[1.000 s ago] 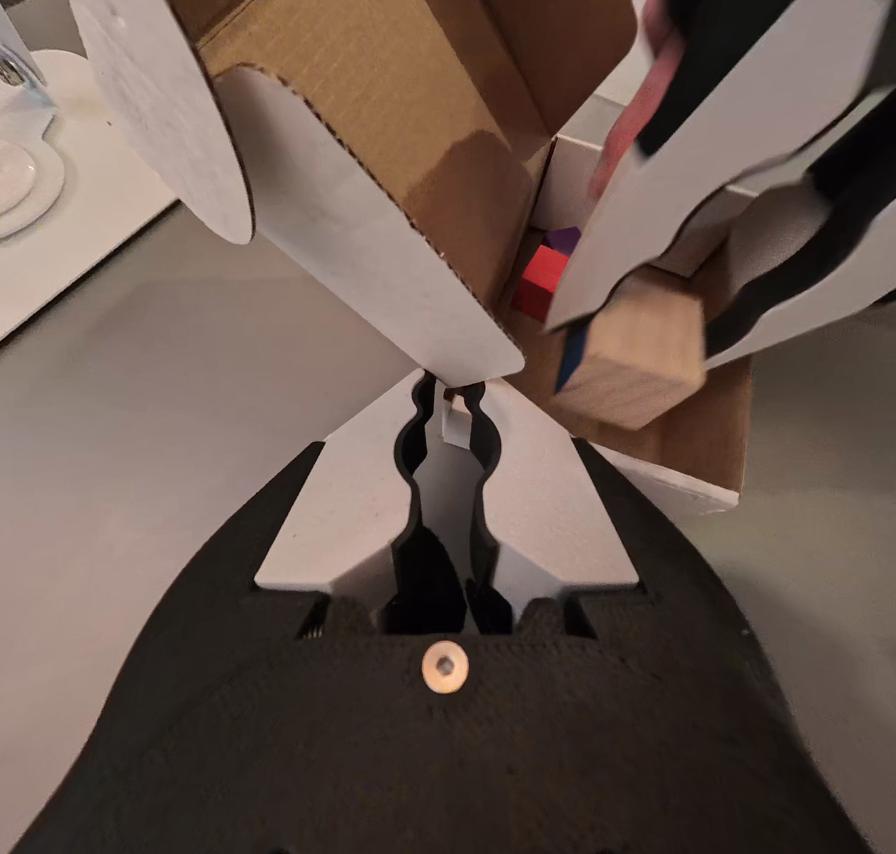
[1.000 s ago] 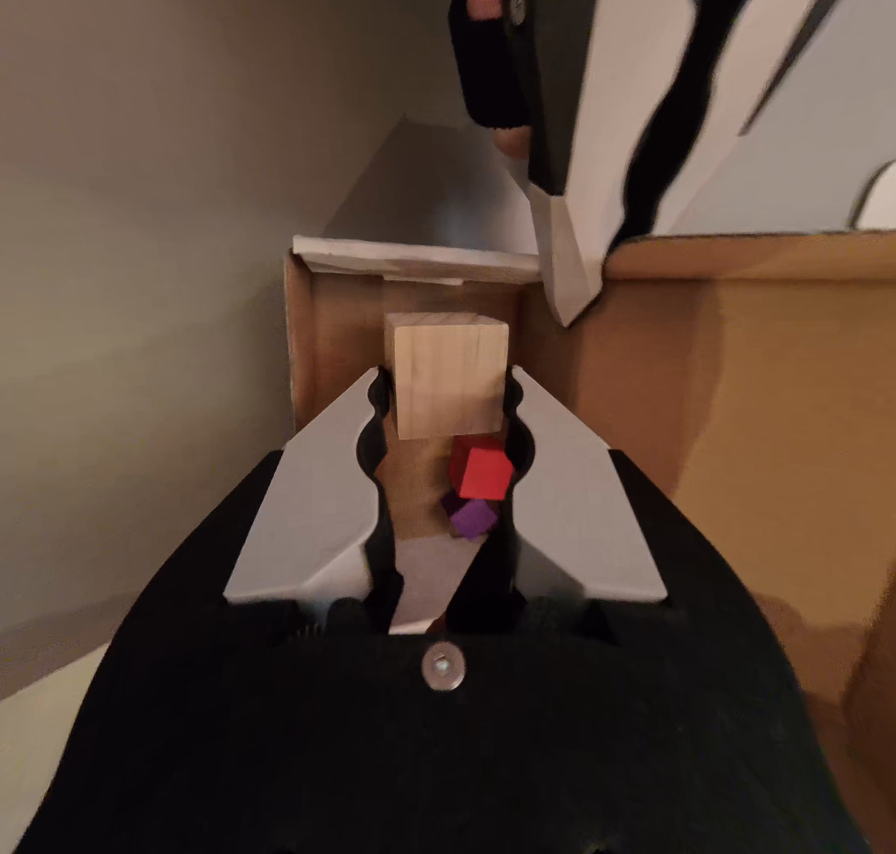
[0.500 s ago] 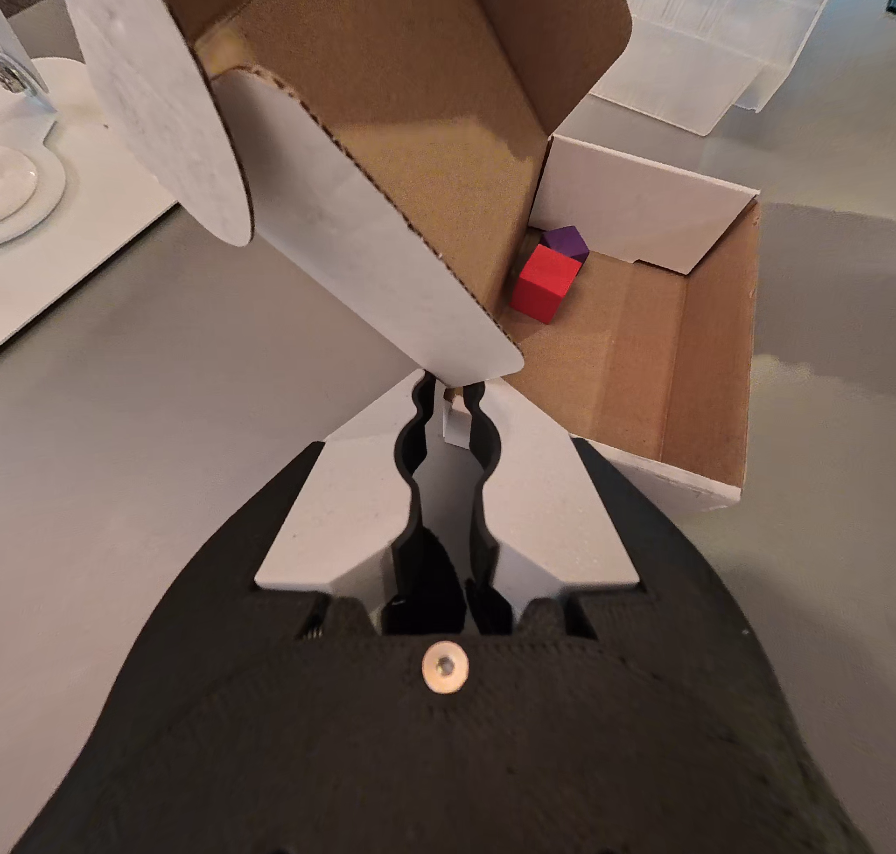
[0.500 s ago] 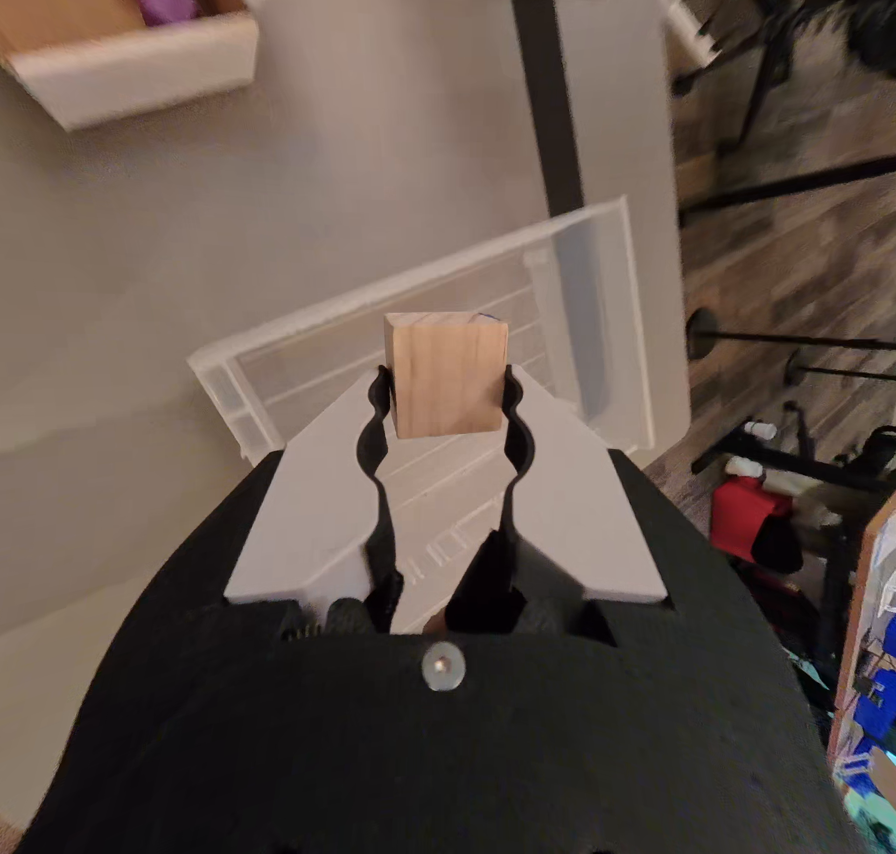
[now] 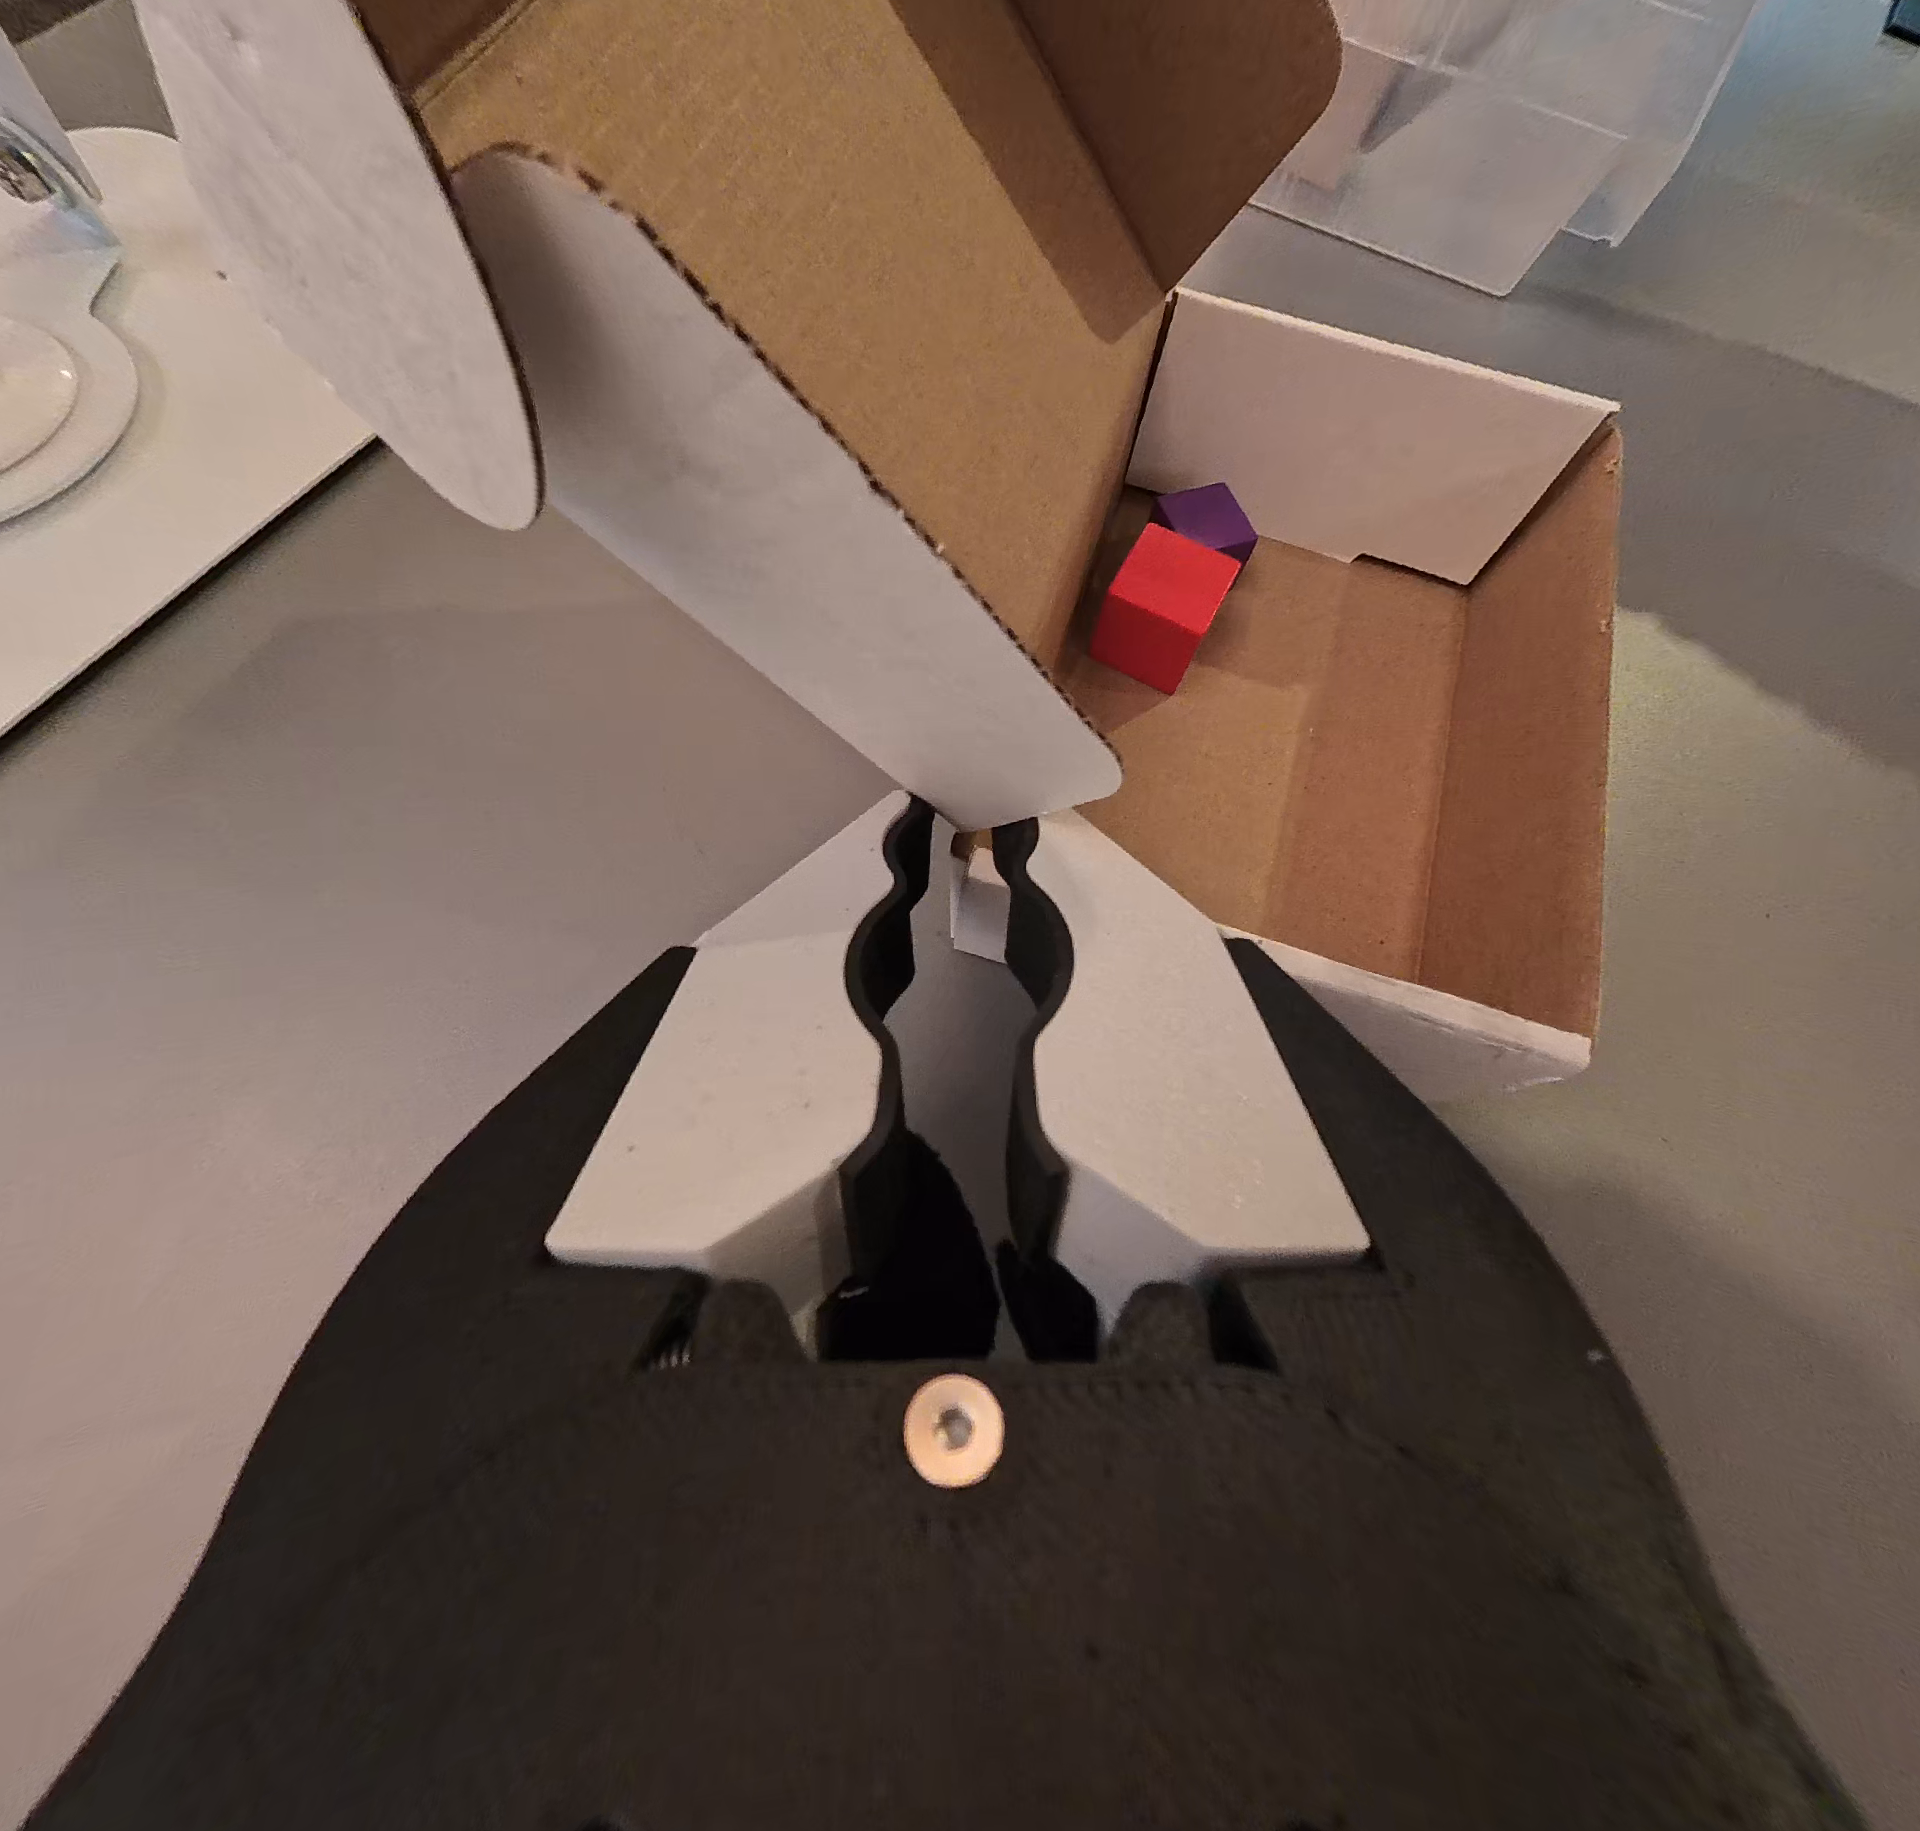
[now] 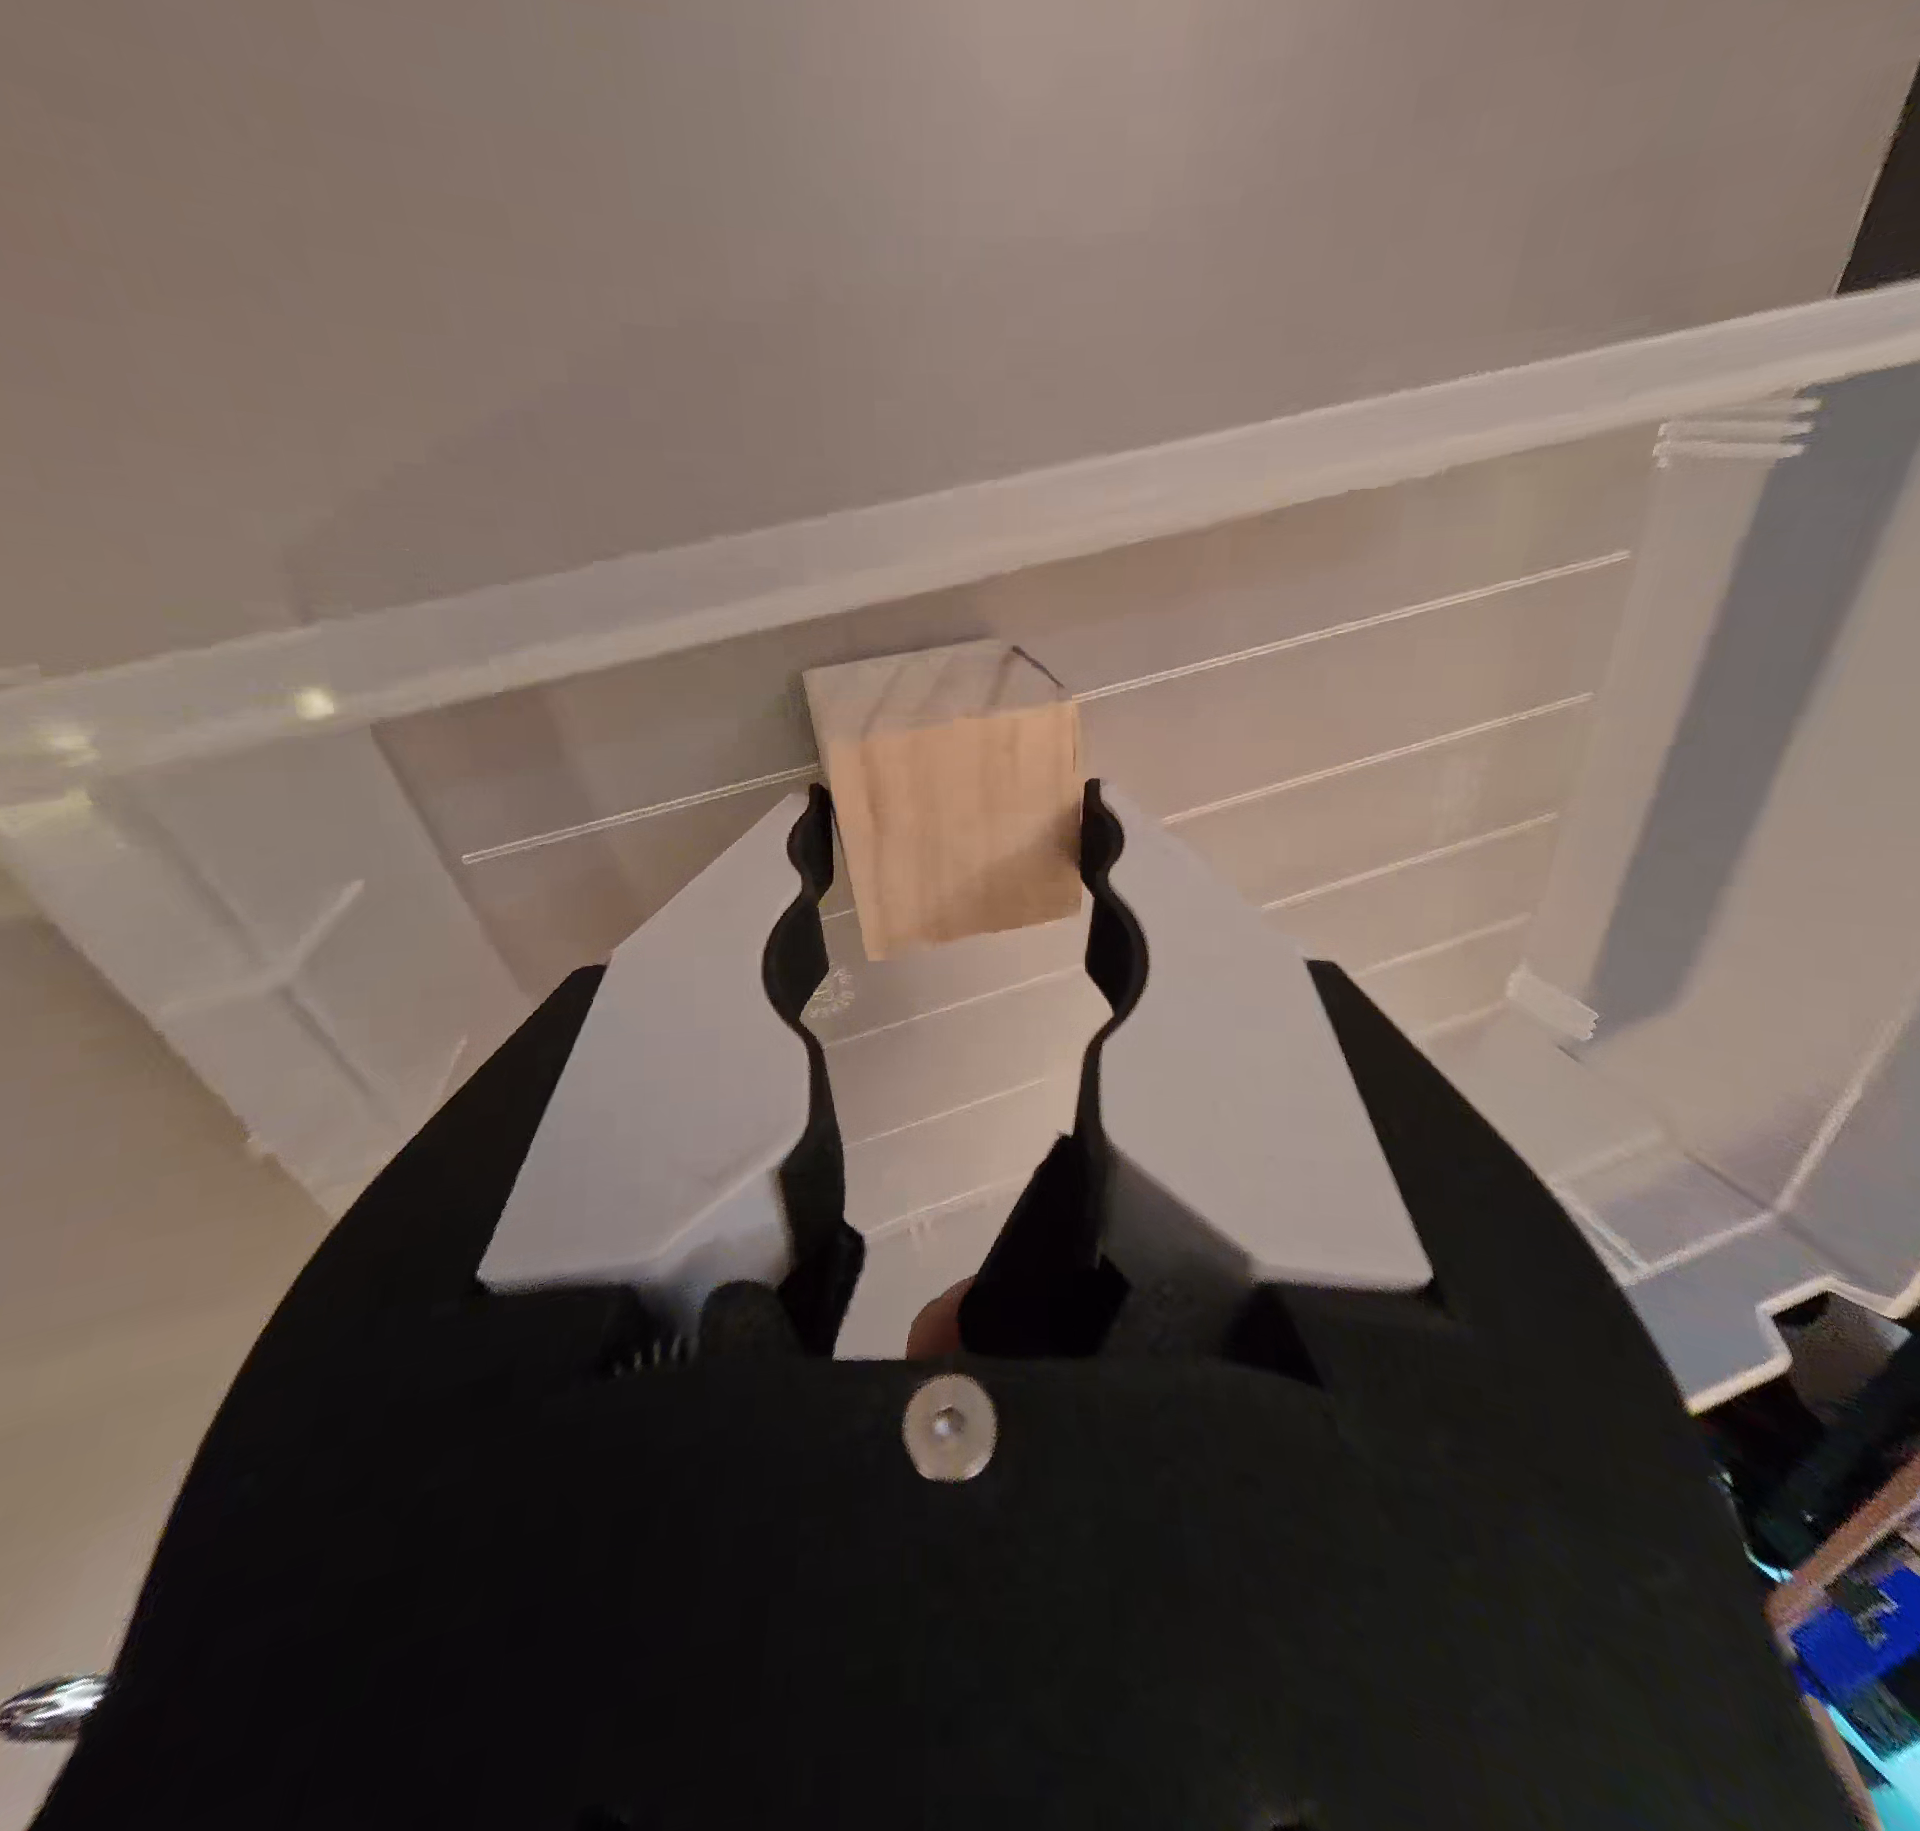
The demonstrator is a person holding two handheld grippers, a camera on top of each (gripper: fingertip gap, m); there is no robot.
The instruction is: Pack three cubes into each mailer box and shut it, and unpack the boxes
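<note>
The unpacking looks under way. The left gripper [image 5: 961,851] has its jaws nearly closed, pinching a white cardboard tab at the near wall of the mailer box [image 5: 1382,1012], whose lid [image 5: 790,347] stands raised over the left side. Inside, against the far left corner of the box, a red cube [image 5: 1162,602] and a purple cube [image 5: 1205,519] sit touching each other; the rest of the brown floor is bare.

The right gripper [image 6: 951,846] has its jaws closed partway on a plain wooden cube [image 6: 956,794], gripping it by two opposite faces and holding it above the clear plastic bin [image 6: 1403,763] that lies on the grey table [image 5: 312,846].

By this reading, one cube of three is out and about to be set down in the bin; two remain in the box. No other box is in view.
</note>
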